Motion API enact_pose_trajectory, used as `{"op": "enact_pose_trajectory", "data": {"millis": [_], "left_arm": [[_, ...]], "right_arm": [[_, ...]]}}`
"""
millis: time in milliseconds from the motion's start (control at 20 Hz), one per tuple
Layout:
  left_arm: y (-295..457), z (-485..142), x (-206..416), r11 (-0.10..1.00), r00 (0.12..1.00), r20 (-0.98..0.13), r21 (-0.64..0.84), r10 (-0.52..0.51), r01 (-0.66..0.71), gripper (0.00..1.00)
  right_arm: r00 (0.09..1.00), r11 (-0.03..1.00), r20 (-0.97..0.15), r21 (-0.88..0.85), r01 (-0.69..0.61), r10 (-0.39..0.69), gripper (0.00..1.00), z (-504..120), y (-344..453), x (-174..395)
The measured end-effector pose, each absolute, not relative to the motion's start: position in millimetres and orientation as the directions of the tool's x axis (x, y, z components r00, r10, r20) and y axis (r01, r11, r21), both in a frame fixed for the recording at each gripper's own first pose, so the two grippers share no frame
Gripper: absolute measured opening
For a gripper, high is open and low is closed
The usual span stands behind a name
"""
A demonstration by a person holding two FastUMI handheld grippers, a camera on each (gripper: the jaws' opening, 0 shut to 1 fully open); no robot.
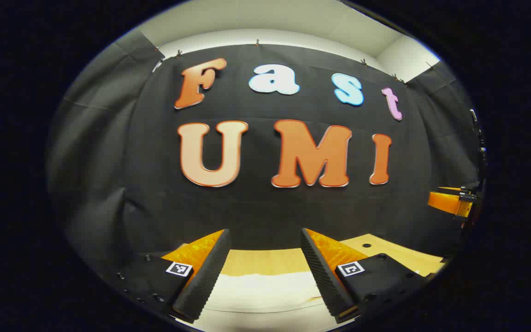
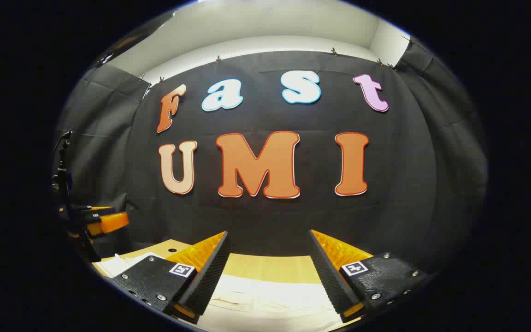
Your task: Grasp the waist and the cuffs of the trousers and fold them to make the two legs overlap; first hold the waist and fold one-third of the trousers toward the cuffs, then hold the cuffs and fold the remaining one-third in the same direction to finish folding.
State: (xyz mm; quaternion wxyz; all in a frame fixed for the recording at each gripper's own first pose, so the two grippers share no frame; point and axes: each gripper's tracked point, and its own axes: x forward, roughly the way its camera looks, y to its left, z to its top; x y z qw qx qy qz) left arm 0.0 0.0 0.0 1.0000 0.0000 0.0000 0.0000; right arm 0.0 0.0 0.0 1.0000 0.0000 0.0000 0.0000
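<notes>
The trousers (image 1: 265, 290) lie pale on the wooden worktop (image 1: 399, 253) just below our left claw (image 1: 265, 267) and right claw (image 2: 270, 272), both spread and empty, so we risk pinching only one layer.

Trousers (image 1: 265, 290) on table (image 1: 385, 251), before booth wall (image 1: 265, 203); grippers above trousers' near part.

The pale trousers (image 1: 265, 290) ran off the bottom edge of the left gripper view and lay partly behind the fingers (image 1: 203, 276), as in the right gripper view, so waist, cuffs and legs could not be told apart, and the table (image 1: 385, 246) was cut off.
</notes>
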Motion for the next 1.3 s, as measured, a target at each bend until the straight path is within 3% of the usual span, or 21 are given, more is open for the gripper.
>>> {"op": "enact_pose_trajectory", "data": {"millis": [150, 200, 400, 800, 1100, 1300], "left_arm": [[61, 1, -16, 0.997, 0.997, 0.001, 0.038, 0.074, -0.074, 0.95], [72, -4, -21, 0.996, 0.997, -0.007, 0.028, 0.081, -0.081, 0.95], [103, -12, -28, 0.988, 0.992, -0.045, -0.099, 0.117, -0.121, 0.97], [111, -24, -26, 0.988, 0.989, -0.078, -0.074, 0.128, -0.134, 0.98], [99, -39, -22, 0.99, 0.988, -0.114, -0.082, 0.108, -0.118, 0.98], [96, -48, -20, 0.991, 0.984, -0.142, -0.068, 0.107, -0.117, 0.97]], "right_arm": [[0.999, 0.999, -0.044, 0.049, -0.003, 0.005, 0.96, -7, 23, 2], [0.998, 0.997, -0.062, 0.08, -0.008, 0.013, 1.0, -7, 28, 5], [0.989, 0.985, -0.149, 0.168, 0.022, 0.003, 1.0, -20, 36, 11], [0.975, 0.994, -0.193, -0.047, 0.1, -0.107, 1.0, -35, 7, -17], [0.951, 0.972, -0.275, 0.141, 0.187, -0.143, 1.0, -64, -28, -39], [0.892, 0.928, -0.428, 0.253, 0.273, -0.146, 0.99, -120, -54, -60]]}}
